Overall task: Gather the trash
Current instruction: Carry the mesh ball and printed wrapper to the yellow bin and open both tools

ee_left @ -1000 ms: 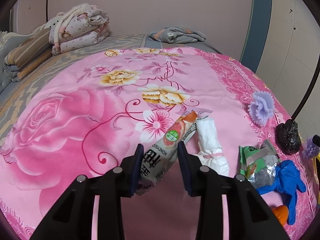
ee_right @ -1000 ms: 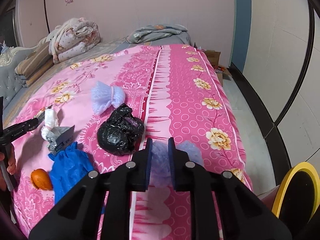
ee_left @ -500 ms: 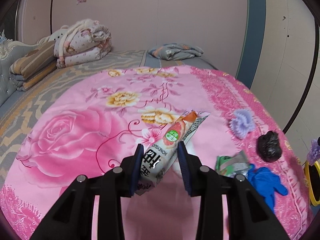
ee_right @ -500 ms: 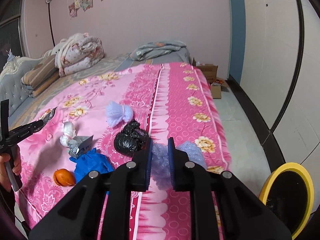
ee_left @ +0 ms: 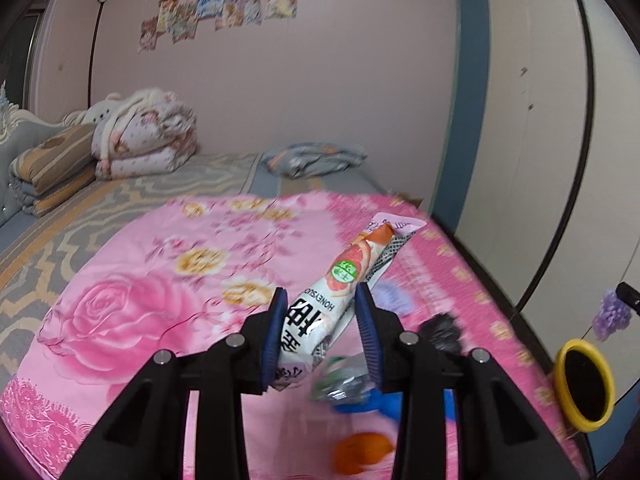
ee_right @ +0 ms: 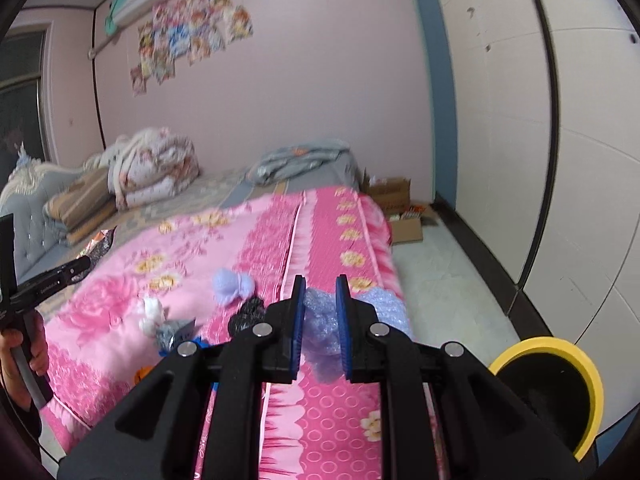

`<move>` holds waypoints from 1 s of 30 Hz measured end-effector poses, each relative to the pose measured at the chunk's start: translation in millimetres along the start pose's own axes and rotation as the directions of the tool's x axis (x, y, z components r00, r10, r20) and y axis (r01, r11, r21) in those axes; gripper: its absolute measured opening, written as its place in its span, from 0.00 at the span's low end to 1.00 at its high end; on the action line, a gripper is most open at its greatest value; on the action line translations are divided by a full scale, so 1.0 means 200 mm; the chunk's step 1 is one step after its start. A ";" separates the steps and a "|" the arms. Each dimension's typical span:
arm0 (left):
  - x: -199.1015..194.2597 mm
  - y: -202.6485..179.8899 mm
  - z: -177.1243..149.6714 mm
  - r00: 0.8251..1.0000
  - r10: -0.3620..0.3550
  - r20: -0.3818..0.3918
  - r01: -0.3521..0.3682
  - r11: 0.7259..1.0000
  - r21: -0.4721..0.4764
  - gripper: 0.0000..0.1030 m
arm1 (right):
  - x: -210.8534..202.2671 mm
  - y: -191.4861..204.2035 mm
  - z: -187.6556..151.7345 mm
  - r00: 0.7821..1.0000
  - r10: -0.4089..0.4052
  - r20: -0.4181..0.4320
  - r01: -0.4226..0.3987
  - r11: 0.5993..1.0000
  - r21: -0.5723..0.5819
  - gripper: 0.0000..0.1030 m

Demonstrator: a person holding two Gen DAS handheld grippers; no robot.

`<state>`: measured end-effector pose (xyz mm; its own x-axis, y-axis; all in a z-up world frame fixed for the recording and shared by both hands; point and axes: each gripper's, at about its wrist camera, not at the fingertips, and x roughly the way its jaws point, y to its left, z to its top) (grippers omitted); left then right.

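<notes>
1. Jaws of the left gripper (ee_left: 322,334) stand narrowly apart and are clamped on a long snack wrapper (ee_left: 340,288), white with a grapefruit picture and black lettering; its lower end sits between the blue pads and its upper end sticks out forward and to the right.
2. Left gripper and wrapper hang above the bed (ee_left: 132,320), clear of the pink flowered cover, pointing slightly downward toward the bed's far end.
3. Jaws of the right gripper (ee_right: 320,326) are nearly together, pinched on a wad of pale purple bubble wrap (ee_right: 322,334) that bulges out below and to the right of the pads.
4. Right gripper is held off the bed over its right edge, aimed a little downward along that edge.
5. In the right wrist view a hand (ee_right: 16,354) at the left border grips the handle of the left gripper.
6. Still on the cover near the right edge lie a lilac puff (ee_right: 232,286), a crumpled black bag (ee_right: 246,314), a white tissue wad (ee_right: 150,312), a silvery wrapper (ee_right: 172,330), a blue glove (ee_left: 386,400) and an orange peel (ee_left: 360,450); several are blurred.
7. A yellow-rimmed bin (ee_right: 554,390) stands on the floor beside the bed's right edge.
</notes>
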<state>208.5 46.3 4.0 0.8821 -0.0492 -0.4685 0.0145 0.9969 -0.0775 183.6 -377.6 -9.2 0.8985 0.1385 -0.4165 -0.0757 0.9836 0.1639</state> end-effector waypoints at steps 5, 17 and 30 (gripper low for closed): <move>-0.12 -0.27 0.08 0.995 -0.087 0.053 0.087 0.996 0.015 0.32 | -0.24 -0.13 0.06 0.991 -0.051 0.120 0.048 0.998 0.033 0.13; -0.21 -0.97 0.16 0.944 -0.319 0.085 0.310 0.945 0.100 0.32 | -0.59 -0.57 0.11 0.944 -0.210 0.256 0.168 0.970 0.175 0.13; -0.11 -1.52 0.05 0.903 -0.426 0.060 0.418 0.901 0.119 0.32 | -0.82 -0.91 0.01 0.758 -0.509 0.409 0.419 0.860 0.292 0.14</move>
<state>189.5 -255.2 46.4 0.8183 -0.4658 -0.3369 0.4373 0.8848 -0.1610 49.9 -579.1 30.7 0.8961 -0.4427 -0.0330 0.4380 0.8696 0.2278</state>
